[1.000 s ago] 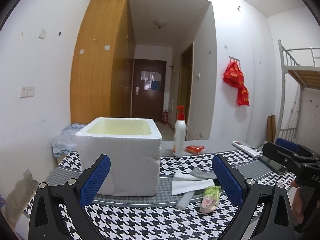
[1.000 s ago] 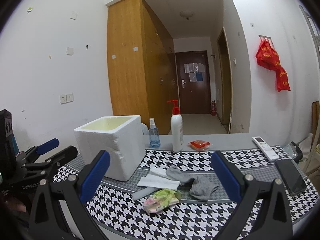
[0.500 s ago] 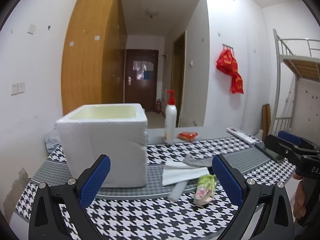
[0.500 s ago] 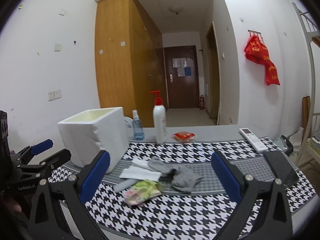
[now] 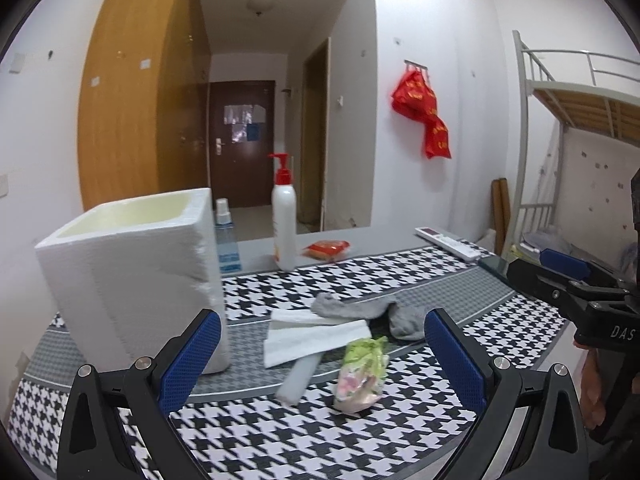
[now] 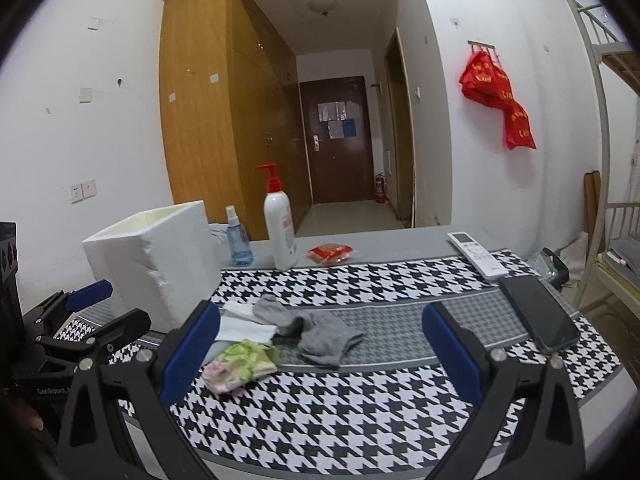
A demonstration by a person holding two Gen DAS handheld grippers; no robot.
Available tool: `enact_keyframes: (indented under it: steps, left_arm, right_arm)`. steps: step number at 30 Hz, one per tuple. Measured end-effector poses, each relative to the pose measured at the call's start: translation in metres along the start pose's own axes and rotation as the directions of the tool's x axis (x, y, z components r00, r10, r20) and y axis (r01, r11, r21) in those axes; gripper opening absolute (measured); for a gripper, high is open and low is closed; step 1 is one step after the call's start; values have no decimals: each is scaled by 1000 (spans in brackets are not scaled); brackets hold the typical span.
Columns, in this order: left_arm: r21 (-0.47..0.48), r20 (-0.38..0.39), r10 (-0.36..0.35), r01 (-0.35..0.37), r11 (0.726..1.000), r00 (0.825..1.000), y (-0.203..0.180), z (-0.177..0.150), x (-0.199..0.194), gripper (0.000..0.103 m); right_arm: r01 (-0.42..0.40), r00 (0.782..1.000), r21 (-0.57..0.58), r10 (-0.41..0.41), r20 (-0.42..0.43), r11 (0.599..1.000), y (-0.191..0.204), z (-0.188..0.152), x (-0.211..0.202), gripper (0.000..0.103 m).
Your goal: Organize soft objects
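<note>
A white foam box [image 5: 132,276] [image 6: 156,264] stands open-topped at the table's left. Beside it lie a grey sock [image 5: 384,312] [image 6: 320,332], a folded white cloth [image 5: 312,338] [image 6: 240,326], a white foam strip [image 5: 300,378] and a green-pink soft packet [image 5: 360,376] [image 6: 240,366]. My left gripper [image 5: 320,360] is open and empty, just short of the cloth and packet. My right gripper [image 6: 320,354] is open and empty, near the sock. Each gripper shows at the edge of the other's view.
A houndstooth mat [image 6: 360,412] covers the table. At the back stand a pump bottle [image 6: 280,232], a blue spray bottle [image 6: 238,244] and a red packet [image 6: 330,254]. A remote [image 6: 478,256] and a phone [image 6: 540,320] lie at the right. A bunk bed [image 5: 580,120] stands right.
Both grippers have shifted right and closer to the table, so the box slid left in view and the soft items loom larger. Both stay open and empty.
</note>
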State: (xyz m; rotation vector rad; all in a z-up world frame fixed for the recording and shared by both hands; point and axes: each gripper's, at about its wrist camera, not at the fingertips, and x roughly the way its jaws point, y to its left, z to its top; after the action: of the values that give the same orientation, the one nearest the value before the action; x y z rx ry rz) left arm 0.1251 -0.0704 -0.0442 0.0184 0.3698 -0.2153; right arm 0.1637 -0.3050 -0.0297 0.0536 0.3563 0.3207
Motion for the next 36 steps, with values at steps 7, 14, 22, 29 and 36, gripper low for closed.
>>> enact_keyframes:
  steps: [7,14,22,29,36]
  left_arm:
    - [10,-61,-24,25,1000,998,-11,-4,20,102]
    - [18,-125,-14,17,1000,992,-13,-11,40,102]
    - [30,-212,-7,14,999,977,-18,-14,66,102]
    - [15,-311,-2,7,1000,950,-17,-18,90,102]
    - [20,-370,-7,16,1000,929,-22,-23,105,98]
  right_arm:
    - [32,999,23,-31,-36,999,-16,-5,8,102]
    - [33,996,14,-32,-79,999,-26,-14,25,102]
    - [14,990,9,-12,-137,1000,-34,-19,52,102]
    - [12,984,-2,-12,-180,1000,-36,-16,66,102]
    - [3,978,-3,-3,-210,1000,-39,-17,76,102]
